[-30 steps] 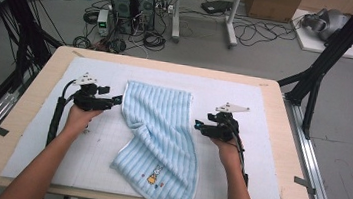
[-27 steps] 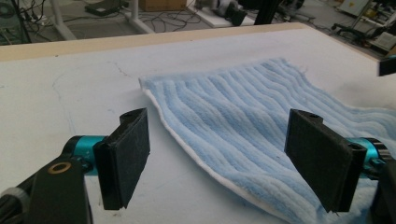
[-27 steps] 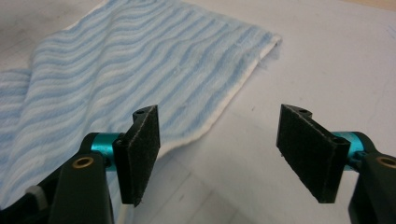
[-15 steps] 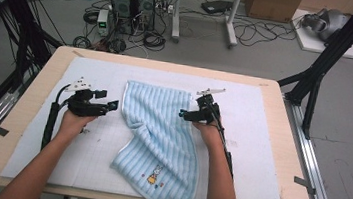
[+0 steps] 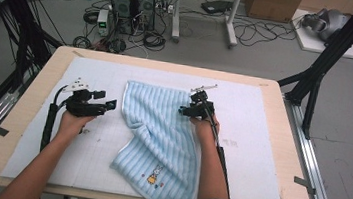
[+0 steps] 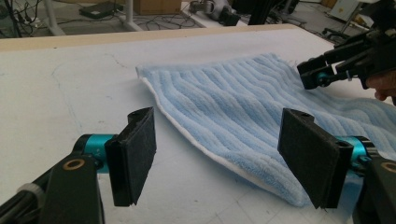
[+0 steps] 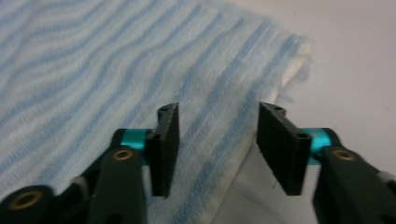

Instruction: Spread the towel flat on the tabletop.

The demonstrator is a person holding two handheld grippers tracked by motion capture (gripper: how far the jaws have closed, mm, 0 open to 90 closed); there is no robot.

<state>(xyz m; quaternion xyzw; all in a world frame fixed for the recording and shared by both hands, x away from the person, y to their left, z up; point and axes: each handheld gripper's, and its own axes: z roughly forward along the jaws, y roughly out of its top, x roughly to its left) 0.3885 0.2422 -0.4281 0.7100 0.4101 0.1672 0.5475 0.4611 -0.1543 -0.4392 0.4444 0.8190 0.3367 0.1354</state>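
**Both grippers line up on the towel's far edge**

The tabletop carries a blue striped towel spread between the grippers. The right gripper, jaws just narrowing but not pinching, straddles its far corner; the left gripper waits spread beside the near edge, likely for a fold.

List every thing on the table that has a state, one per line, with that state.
Towel: lying on the mat, partly spread, its lower left part folded over, embroidered corner nearest the person.
Left gripper: open, over the mat beside the towel's left edge, nothing between its fingers.
Right gripper: its fingers have just been closing, still apart, astride the towel's far right edge, not yet pinching it.
White mat: flat on the table.
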